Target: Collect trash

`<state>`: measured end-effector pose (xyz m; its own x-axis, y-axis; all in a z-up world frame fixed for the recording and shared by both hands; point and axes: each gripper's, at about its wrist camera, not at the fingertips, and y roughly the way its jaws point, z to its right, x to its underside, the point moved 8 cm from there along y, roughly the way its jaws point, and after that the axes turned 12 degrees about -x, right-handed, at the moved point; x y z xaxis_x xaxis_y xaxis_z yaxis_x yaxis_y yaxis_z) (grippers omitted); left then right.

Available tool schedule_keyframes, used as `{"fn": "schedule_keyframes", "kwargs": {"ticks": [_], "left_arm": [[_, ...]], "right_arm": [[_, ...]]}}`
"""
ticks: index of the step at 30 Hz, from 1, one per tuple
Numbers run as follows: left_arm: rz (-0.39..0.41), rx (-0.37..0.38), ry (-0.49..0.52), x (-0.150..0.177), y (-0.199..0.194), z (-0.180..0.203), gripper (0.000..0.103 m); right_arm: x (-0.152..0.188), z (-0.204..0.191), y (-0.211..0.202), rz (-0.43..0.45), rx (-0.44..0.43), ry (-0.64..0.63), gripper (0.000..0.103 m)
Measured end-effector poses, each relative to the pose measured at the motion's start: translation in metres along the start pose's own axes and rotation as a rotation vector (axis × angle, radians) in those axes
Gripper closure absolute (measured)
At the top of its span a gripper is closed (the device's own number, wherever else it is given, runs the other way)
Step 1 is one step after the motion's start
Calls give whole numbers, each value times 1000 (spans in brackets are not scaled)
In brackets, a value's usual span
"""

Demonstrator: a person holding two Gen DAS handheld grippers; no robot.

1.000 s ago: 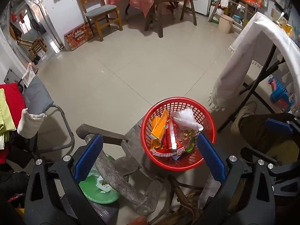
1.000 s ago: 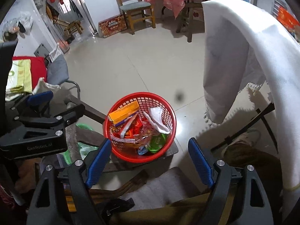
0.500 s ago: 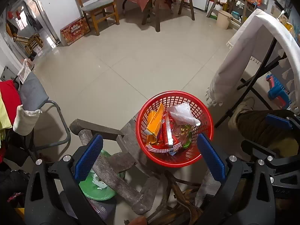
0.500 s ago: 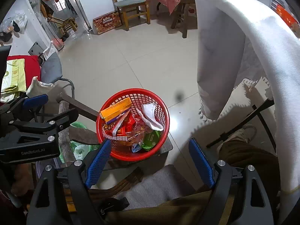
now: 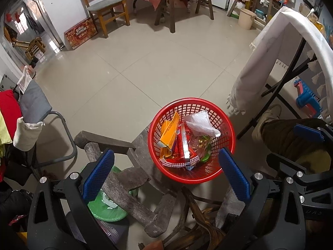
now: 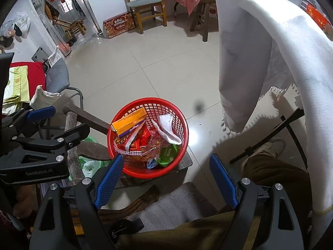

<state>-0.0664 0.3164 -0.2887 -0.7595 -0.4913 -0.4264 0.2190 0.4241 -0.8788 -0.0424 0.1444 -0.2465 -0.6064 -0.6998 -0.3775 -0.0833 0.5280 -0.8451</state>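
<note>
Blue-padded fingers of the left gripper (image 5: 166,173) fill the bottom of the left wrist view, spread wide apart with nothing between them. The right gripper (image 6: 166,177) is likewise spread and empty at the bottom of its own view.

Just beyond both sits the red basket (image 5: 225,125) (image 6: 181,116), right of centre in the left view and at centre in the right, resting on a worn wooden stool (image 5: 122,179). Inside it lie an orange box (image 5: 169,130) (image 6: 129,123), a crumpled white wrapper (image 5: 200,123) (image 6: 166,127), a green packet (image 6: 168,155) and red wrappers (image 6: 143,137).

A green plastic bag (image 5: 108,208) lies at lower left, under the stool.

A white cloth (image 6: 260,62) hangs at right over a folding frame.

Farther off, at upper left, stands a wooden chair (image 5: 104,6), with a red carton (image 5: 81,33) beside it.
</note>
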Motion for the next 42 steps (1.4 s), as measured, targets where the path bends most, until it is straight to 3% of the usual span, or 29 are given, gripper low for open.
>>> {"fn": "schedule_keyframes", "kwargs": {"ticks": [42], "left_arm": [[-50, 53, 4, 6, 7, 11, 7]], "right_arm": [[0, 4, -2, -2, 0, 3, 20]]}}
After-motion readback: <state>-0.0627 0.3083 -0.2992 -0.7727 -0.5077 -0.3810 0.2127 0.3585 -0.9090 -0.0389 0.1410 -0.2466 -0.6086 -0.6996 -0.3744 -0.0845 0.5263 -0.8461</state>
